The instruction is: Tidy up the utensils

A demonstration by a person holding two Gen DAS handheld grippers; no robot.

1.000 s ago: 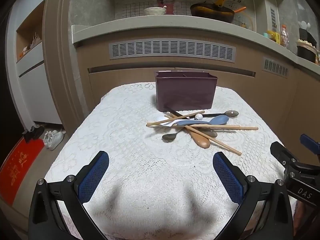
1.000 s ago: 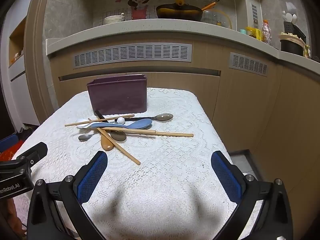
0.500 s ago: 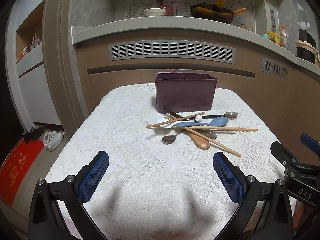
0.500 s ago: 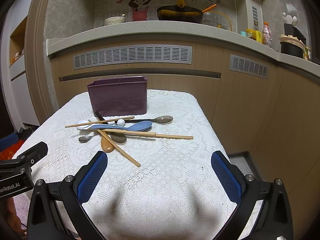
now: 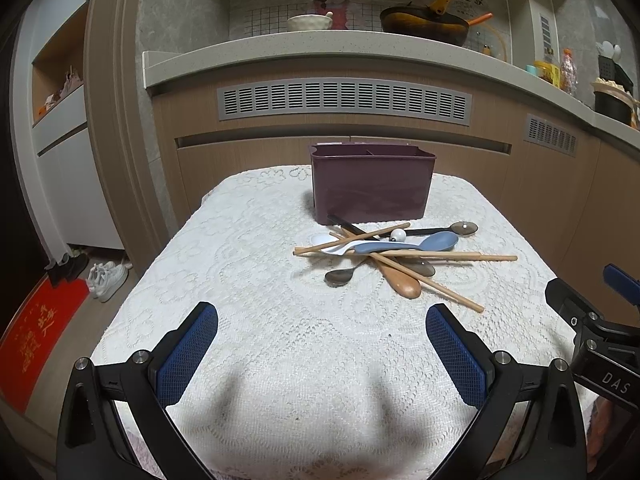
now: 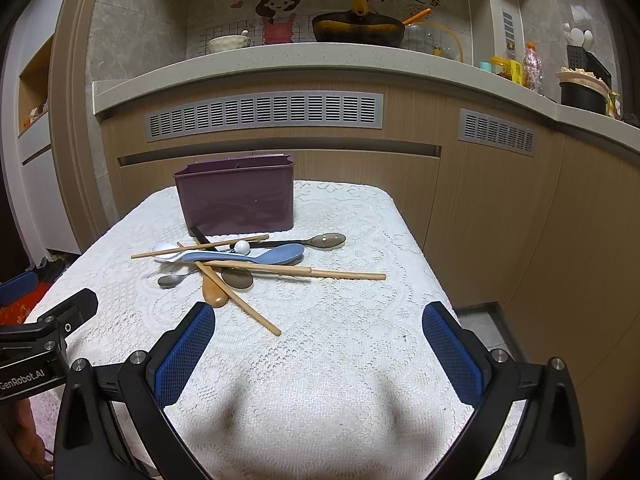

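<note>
**Tangled pile, nothing taken yet**

Both claws spread wide and empty: left gripper (image 5: 322,354), right gripper (image 6: 318,354). Heaped just before the dark purple plastic caddy (image 6: 236,200): thin wooden chopsticks (image 6: 298,270), pale blue plastic spoon (image 6: 276,255). Light, stiff, likely slippery. Best pinched mid-shaft, on the free end.

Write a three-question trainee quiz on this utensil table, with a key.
1. True or false: the purple caddy already holds the chopsticks.
2. Which spoon lies on top of the pile? A wooden B blue C black
3. Fill in: the left gripper and right gripper are both ___.

Key: 1 false, they lie on the tablecloth; 2 B; 3 open.
</note>
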